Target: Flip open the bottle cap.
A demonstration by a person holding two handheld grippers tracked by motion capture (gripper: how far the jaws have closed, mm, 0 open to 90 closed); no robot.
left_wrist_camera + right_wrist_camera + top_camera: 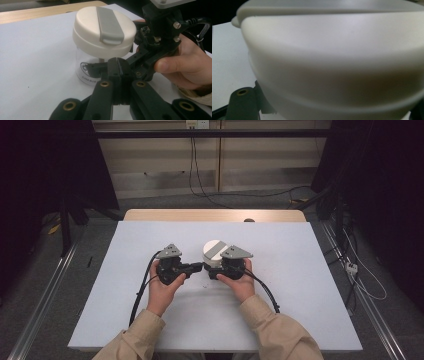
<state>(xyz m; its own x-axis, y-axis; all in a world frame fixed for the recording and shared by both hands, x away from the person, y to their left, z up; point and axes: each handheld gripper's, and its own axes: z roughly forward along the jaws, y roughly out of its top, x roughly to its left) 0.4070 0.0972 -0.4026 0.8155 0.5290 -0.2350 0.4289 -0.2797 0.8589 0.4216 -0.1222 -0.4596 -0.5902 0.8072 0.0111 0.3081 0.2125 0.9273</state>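
A clear glass jar (83,72) with a printed logo stands on the white table (280,270). It carries a wide cream lid (214,249) with a grey strip (108,23) across the top. My left gripper (117,63) is shut, its jaws pressed together with nothing between them, and its tips sit just in front of the jar below the lid. It comes in from the left as the left gripper (199,266). My right gripper (213,271) is held at the jar's near right. Its black jaws reach under the lid along the glass as the right gripper (93,68). Their tips are hidden behind the lid (332,57).
The white table top (32,62) lies open to the left, right and front of the jar. A wooden strip (215,215) runs along its far edge. Black cables (145,290) trail from both grippers toward the person's sleeves (270,330). Dark stands flank the table.
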